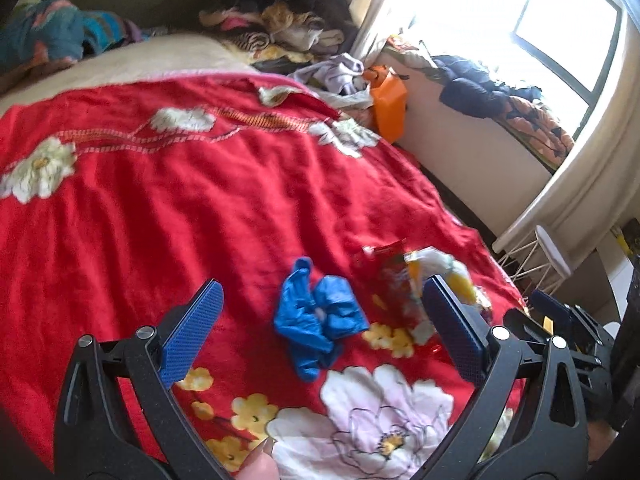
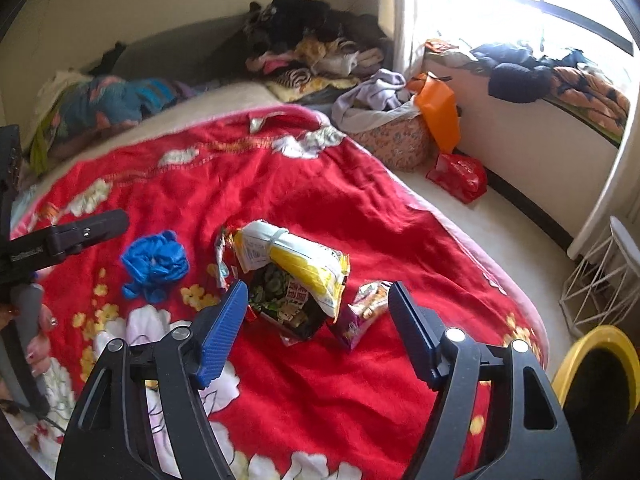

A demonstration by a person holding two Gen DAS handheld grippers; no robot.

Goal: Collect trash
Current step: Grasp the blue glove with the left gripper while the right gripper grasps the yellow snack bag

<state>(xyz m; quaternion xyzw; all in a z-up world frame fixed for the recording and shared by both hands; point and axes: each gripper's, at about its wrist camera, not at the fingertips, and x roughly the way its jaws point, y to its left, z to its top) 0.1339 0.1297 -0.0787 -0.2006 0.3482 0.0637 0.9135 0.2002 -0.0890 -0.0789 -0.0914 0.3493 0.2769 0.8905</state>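
On the bed, left wrist view: left hand-held gripper jaws apart, empty; crumpled blue glove lies between them on the red blanket. Drop straight down, pinch the bunched middle, not the blanket.
Right wrist view: right hand-held gripper jaws apart, empty; snack wrappers piled just ahead, small purple packet beside. Take the top wrapper first; yellow bin at right looks like the drop point.

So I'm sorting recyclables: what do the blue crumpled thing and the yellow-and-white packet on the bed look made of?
Blue crumpled thing: thin, soft plastic film or glove material, judging by its limp folds and slight sheen. Yellow-and-white packet: printed plastic film, glossy, creased like a snack wrapper.
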